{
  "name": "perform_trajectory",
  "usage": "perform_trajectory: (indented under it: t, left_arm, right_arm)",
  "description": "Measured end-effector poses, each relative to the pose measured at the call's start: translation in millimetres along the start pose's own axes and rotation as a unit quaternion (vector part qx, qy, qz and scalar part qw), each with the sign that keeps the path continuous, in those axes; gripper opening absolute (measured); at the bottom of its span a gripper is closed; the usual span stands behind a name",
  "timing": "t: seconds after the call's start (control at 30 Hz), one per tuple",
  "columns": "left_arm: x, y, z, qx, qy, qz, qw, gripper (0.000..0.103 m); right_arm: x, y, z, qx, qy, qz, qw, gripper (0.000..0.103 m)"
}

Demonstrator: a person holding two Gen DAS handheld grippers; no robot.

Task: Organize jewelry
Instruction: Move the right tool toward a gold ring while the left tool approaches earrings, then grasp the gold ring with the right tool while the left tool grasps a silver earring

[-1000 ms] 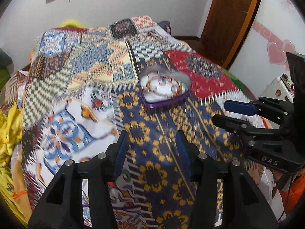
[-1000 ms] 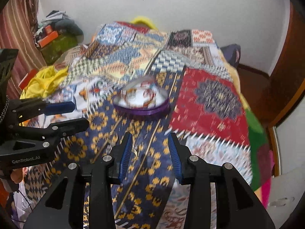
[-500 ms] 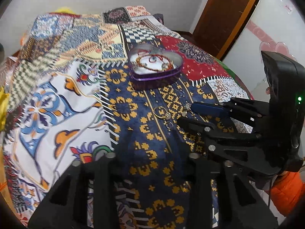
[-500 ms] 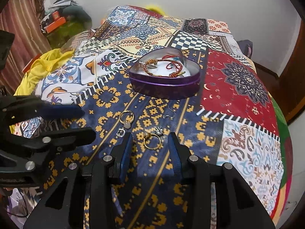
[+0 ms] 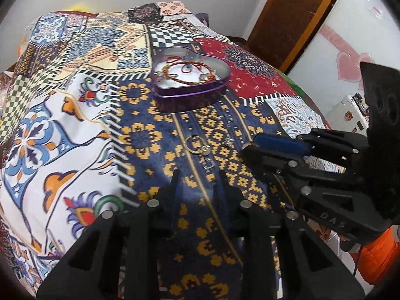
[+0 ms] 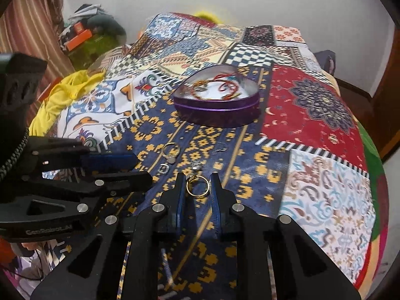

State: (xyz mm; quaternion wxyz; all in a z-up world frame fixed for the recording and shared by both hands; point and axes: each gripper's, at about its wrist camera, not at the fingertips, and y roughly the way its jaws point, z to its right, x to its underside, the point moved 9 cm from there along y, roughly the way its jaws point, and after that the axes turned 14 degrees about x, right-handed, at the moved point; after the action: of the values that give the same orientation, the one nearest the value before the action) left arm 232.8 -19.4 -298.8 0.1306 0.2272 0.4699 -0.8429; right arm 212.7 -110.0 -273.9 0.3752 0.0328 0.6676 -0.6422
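Note:
A purple heart-shaped tin (image 6: 217,105) holding bracelets sits on the patterned bedspread; it also shows in the left wrist view (image 5: 191,87). Small jewelry lies in front of it: a gold ring with a stone (image 6: 170,151), a small silver ring (image 6: 163,168), an earring hook (image 6: 220,149). My right gripper (image 6: 197,185) is open, with a gold hoop ring (image 6: 197,185) lying between its fingers on the bedspread. My left gripper (image 5: 197,177) is open and empty, just short of the silver ring (image 5: 208,163) and gold ring (image 5: 196,145).
The bedspread (image 6: 312,100) covers a bed. Yellow cloth (image 6: 65,87) and clutter lie at the bed's left side. A wooden door (image 5: 287,17) stands at the right. The two grippers are close together side by side.
Both grippers have come down and forward toward the loose jewelry. The gold hoop ring now lies between the right gripper's fingers.

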Motion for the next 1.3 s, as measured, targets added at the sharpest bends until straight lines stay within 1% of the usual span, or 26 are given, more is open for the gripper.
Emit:
perform_trajectory:
  t: [0.17,0.23,0.3,0.47,0.57,0.67,0.8,0.87,1.0,1.3]
  left_arm:
    - [-5.4,12.2,3.2,0.001,0.009,-0.007,0.9999,0.024]
    - [-7.3,15.1,2.3,-0.001,0.008,-0.009,0.9999,0.021]
    - [-9.0,15.1,0.3,-0.012,0.010,-0.008,0.9999,0.009]
    - [-5.3,9.0,3.7,-0.028,0.025,-0.003,0.9993,0.009]
    - [-2.9,2.8,4.2,-0.028,0.021,0.000,0.9994,0.009]
    - [-5.8,-9.3,4.7,-0.025,0.016,0.012,0.9995,0.009]
    - [-18.4,-26.7,6.8,-0.022,0.020,0.033,0.9990,0.009]
    - [-27.8,-36.4,9.6,-0.027,0.033,0.047,0.9980,0.009]
    - [-44.5,-51.2,12.2,-0.031,0.042,0.068,0.9963,0.009]
    - [-75.7,-73.0,19.3,-0.025,0.055,0.110,0.9921,0.009]
  right_arm:
    - [-1.0,-4.6,9.5,0.008,0.010,0.005,1.000,0.017]
    - [-1.0,-4.6,11.1,0.008,0.014,0.005,1.000,0.017]
    - [-0.5,-5.6,11.9,0.009,0.016,0.005,1.000,0.017]
    - [-4.0,-12.2,14.4,0.006,0.026,0.014,1.000,0.017]
    - [-7.2,-17.6,16.6,0.010,0.029,0.022,0.999,0.017]
    - [-12.7,-23.2,18.1,0.008,0.034,0.030,0.999,0.017]
    - [-22.2,-31.9,19.6,0.006,0.039,0.043,0.998,0.017]
    - [-27.3,-36.4,20.5,0.007,0.041,0.050,0.998,0.017]
    - [-39.8,-46.5,22.2,0.009,0.046,0.068,0.997,0.017]
    - [-73.0,-64.7,22.8,0.010,0.054,0.110,0.992,0.017]
